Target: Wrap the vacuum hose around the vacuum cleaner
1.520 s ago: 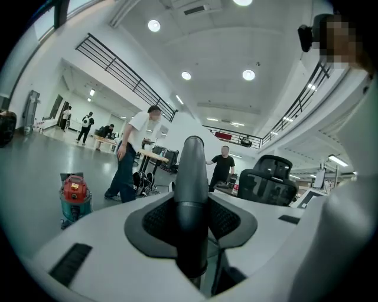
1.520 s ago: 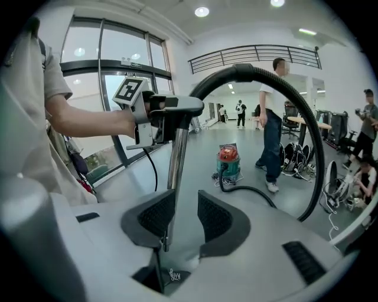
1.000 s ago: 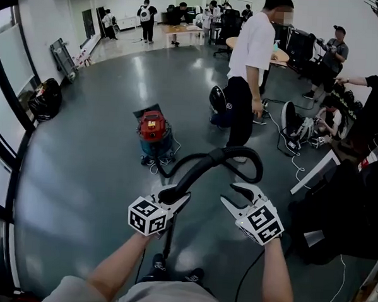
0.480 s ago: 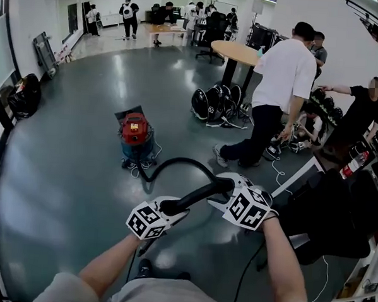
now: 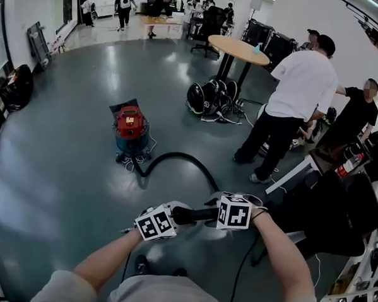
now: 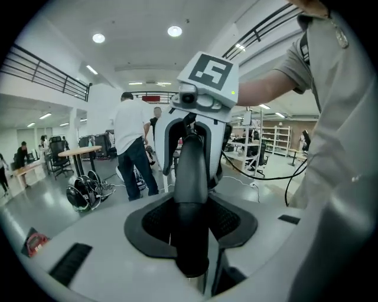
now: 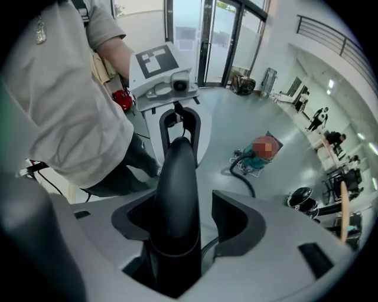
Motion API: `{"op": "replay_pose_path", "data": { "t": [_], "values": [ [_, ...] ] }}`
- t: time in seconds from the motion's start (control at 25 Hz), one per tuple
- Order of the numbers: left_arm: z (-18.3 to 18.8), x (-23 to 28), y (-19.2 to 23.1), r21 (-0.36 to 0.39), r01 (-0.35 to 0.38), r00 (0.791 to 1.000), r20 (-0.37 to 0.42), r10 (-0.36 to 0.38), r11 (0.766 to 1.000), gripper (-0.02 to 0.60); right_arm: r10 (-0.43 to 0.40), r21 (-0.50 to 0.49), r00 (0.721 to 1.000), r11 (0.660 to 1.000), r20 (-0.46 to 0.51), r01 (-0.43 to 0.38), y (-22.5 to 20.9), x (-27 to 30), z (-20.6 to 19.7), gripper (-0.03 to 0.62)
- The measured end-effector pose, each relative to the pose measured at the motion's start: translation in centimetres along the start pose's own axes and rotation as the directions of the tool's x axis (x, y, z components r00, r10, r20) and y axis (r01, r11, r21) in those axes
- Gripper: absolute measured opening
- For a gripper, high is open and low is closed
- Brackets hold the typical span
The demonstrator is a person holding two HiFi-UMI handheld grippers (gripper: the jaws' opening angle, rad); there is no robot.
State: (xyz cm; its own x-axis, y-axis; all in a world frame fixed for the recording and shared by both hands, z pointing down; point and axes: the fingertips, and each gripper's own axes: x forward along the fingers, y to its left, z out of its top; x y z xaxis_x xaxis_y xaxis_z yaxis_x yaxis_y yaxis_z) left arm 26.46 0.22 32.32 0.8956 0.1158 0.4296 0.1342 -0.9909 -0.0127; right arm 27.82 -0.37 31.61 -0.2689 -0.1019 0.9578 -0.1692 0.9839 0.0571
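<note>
Since the vacuum hose point(image 5: 179, 155) lies unwrapped, arcing over the floor point(image 5: 68, 172) from the vacuum cleaner point(image 5: 130, 130) toward the person, the step in hand looks like gathering the free end. That stiff end sits well apart from the vacuum cleaner, clamped in the left gripper point(image 5: 175, 214). Jaws of the right gripper point(image 5: 212, 215), just beside it, have just been opening: hose between them, gap on one side, no grip. Next, probably: re-grip, carry the end to the vacuum cleaner, start coiling.
</note>
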Motion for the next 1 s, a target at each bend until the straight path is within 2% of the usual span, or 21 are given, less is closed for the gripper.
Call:
{"op": "replay_pose_path", "data": {
  "t": [0.16, 0.2, 0.28, 0.4, 0.52, 0.64, 0.72, 0.84, 0.92, 1.0],
  "values": [
    [-0.8, -0.1, -0.8, 0.068, 0.034, 0.998, -0.049, -0.031, 0.997, 0.152, 0.056, 0.021, 0.998, 0.998, -0.028, -0.056, 2.2, 1.3, -0.4, 0.243],
    [-1.0, -0.1, -1.1, 0.077, 0.042, 0.997, -0.062, -0.037, 0.996, 0.152, 0.055, 0.024, 0.998, 0.998, -0.02, -0.055, 2.6, 1.4, -0.3, 0.129],
    [-1.6, -0.1, -1.7, 0.087, 0.06, 0.995, -0.088, -0.052, 0.994, 0.152, 0.043, 0.043, 0.999, 0.998, 0.0, -0.043, 3.2, 1.8, -0.1, 0.117],
    [-2.2, -0.1, -2.1, 0.103, 0.073, 0.991, -0.119, -0.061, 0.992, 0.152, 0.039, 0.122, 0.999, 0.992, 0.029, -0.042, 3.9, 2.4, -0.3, 0.115],
    [-2.0, -0.4, -1.8, 0.134, 0.017, 0.995, -0.098, -0.004, 0.991, 0.163, 0.028, 0.206, 0.998, 0.978, 0.055, -0.038, 4.2, 2.5, -0.8, 0.115],
    [-1.6, -2.3, -0.1, 0.096, -0.089, 0.995, -0.03, 0.092, 0.991, 0.216, -0.008, 0.281, 0.997, 0.96, 0.071, -0.012, 4.0, 1.9, -1.5, 0.115],
    [-1.2, -4.2, 1.4, 0.056, -0.157, 0.988, 0.016, 0.157, 0.986, 0.227, -0.042, 0.352, 0.996, 0.936, 0.081, 0.01, 3.6, 1.3, -2.2, 0.115],
    [-0.2, -6.9, 2.4, 0.039, -0.237, 0.97, 0.069, 0.234, 0.971, 0.228, -0.102, 0.477, 0.99, 0.878, 0.099, 0.043, 3.1, 0.5, -3.5, 0.115],
    [-0.2, -7.6, 1.9, 0.039, -0.264, 0.962, 0.089, 0.26, 0.964, 0.227, -0.147, 0.556, 0.982, 0.829, 0.115, 0.059, 2.8, 0.1, -4.0, 0.115],
    [-0.6, -7.3, 0.8, 0.034, -0.254, 0.964, 0.091, 0.25, 0.967, 0.227, -0.192, 0.623, 0.972, 0.779, 0.133, 0.069, 2.3, -0.4, -4.3, 0.115]
  ]
}}
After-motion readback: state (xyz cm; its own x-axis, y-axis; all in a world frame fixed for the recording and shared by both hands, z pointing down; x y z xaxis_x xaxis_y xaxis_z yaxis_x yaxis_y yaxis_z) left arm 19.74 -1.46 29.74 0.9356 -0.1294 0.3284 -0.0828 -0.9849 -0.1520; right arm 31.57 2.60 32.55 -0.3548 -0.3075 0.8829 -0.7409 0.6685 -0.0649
